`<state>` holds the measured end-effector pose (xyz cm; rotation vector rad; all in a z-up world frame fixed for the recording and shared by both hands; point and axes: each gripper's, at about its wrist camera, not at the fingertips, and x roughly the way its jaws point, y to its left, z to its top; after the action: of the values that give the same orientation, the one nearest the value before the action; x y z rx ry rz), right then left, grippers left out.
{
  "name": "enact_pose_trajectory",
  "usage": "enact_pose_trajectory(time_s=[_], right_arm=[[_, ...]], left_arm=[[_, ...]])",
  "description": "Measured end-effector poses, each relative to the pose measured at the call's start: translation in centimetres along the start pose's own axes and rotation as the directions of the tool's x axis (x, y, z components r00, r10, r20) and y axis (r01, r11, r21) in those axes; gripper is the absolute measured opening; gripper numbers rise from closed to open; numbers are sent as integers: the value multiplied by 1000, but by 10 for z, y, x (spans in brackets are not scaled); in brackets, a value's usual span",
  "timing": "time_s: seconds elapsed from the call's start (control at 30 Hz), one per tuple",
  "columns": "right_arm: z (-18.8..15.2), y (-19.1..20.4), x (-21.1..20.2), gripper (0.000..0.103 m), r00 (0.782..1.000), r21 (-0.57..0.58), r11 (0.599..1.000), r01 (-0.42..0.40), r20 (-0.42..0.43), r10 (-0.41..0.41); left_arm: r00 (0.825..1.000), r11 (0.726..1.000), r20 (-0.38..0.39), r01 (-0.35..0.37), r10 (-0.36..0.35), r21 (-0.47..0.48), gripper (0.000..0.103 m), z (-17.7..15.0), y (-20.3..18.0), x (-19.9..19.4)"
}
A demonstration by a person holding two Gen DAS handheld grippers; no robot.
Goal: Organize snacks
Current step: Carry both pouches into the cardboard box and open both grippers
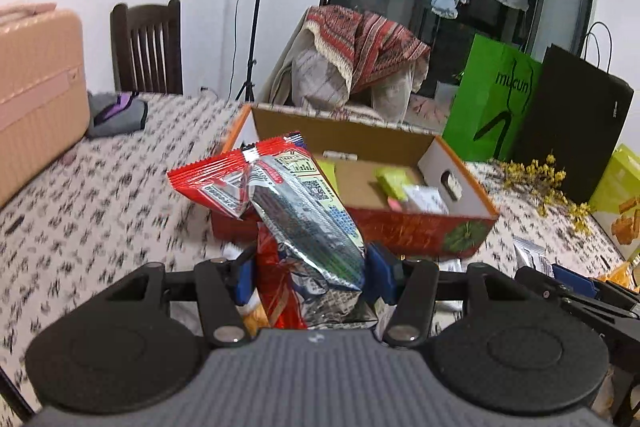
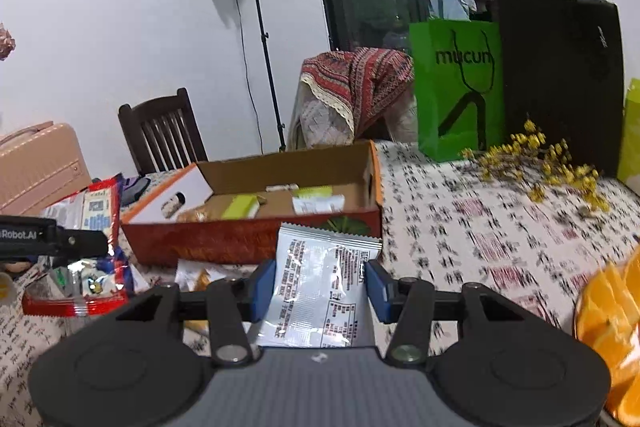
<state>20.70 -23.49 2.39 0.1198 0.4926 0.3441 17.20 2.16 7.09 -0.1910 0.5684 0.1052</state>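
In the left wrist view, the left gripper (image 1: 308, 277) is clamped on a red-and-silver snack bag (image 1: 280, 195), pinched low at its bottom end, so the crinkled top leans out toward the cardboard box (image 1: 460, 223), just short of the box's near wall. The box already holds a few small green and white packets. Gripped so far down, the top-heavy bag may flop or slide out of the pads before it clears the near wall, or snag on that wall.

In the right wrist view, the right gripper (image 2: 320, 287) squeezes a white foil packet (image 2: 320, 287) by its side edges, just in front of the box's near wall (image 2: 248, 239). The smooth foil is bowed between the pads and could buckle and slip free. The left gripper's bag hangs at the box's left corner, so both loads heading for the box together risk colliding.
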Motion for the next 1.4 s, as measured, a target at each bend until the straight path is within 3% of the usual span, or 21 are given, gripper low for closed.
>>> enact_pose_trajectory(time_s=[0.37, 0.67, 0.83, 1.27, 1.33, 1.4], right_arm=[[48, 19, 36, 48, 1000, -27, 1000, 4, 27, -3], [71, 21, 97, 48, 1000, -17, 1000, 18, -4, -18], [75, 9, 131, 48, 1000, 60, 998, 2, -29, 0], [58, -6, 162, 48, 999, 66, 997, -50, -4, 50], [58, -7, 162, 50, 998, 59, 997, -56, 1, 56], [58, -8, 162, 57, 998, 58, 996, -62, 3, 62]], left_arm=[[999, 999, 37, 29, -28, -46, 57, 47, -6, 33], [998, 994, 53, 19, -13, -107, 57, 73, -11, 80], [998, 991, 70, 7, 3, -135, 57, 75, -6, 108], [997, 997, 74, -11, 17, -80, 57, 60, 4, 155], [997, 997, 71, 10, -5, -74, 64, 59, 4, 154], [997, 997, 77, 16, -10, -78, 96, 58, 4, 151]])
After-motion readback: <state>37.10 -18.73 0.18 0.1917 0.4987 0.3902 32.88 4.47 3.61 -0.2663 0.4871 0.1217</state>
